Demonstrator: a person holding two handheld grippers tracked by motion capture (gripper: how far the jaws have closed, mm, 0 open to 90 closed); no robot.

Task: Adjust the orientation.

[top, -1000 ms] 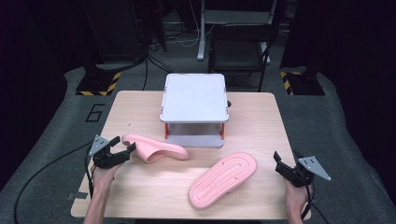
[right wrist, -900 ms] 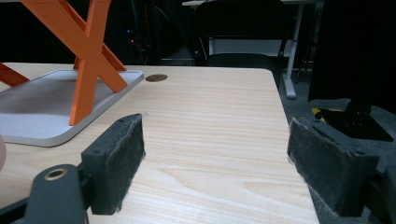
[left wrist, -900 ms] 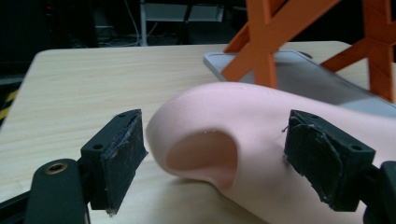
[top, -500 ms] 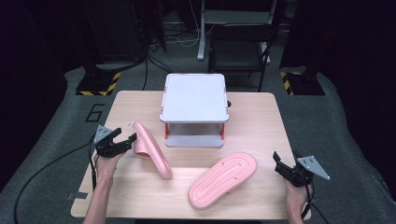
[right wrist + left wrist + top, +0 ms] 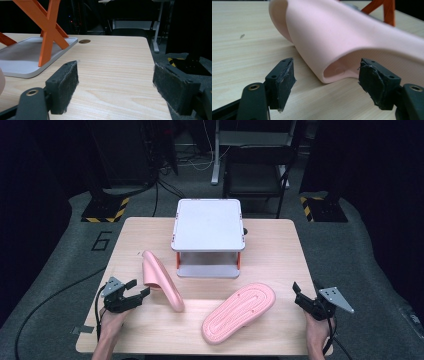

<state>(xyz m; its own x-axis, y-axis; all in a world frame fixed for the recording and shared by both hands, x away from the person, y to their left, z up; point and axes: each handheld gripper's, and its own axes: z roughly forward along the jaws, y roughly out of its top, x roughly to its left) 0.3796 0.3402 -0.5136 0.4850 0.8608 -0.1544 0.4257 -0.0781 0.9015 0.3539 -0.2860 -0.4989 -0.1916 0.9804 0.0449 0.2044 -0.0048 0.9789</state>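
We see a pale wooden table [image 5: 280,245] with two soft pink foam slide sandals and a small grey two-tier shelf rack with orange cross-braced legs [image 5: 207,225] standing at its middle. The near sandal [image 5: 160,280] rests on its edge left of the rack, its wide strap arching up and its sole running toward the table's front; in the left gripper view its curled pink edge [image 5: 342,50] lies just beyond the pads. The second pink sandal [image 5: 240,312] lies sole-up, ridged tread showing, to the right and well apart from the first. We judge these sandals light, springy and a little grippy, not fragile; a pinch will dent the foam and it will flex when lifted. The thin strap edge or the sole's rim looks like the best place to take hold, since the full width is too broad for the jaws. The left gripper [image 5: 136,295] sits just beside the upended sandal; its jaws have just been closing to a middling gap, and nothing lies between the pads, which touch no foam. The right gripper [image 5: 299,295] hovers near the table's right edge, jaws spread wide and empty, with bare wood between them in the right gripper view.
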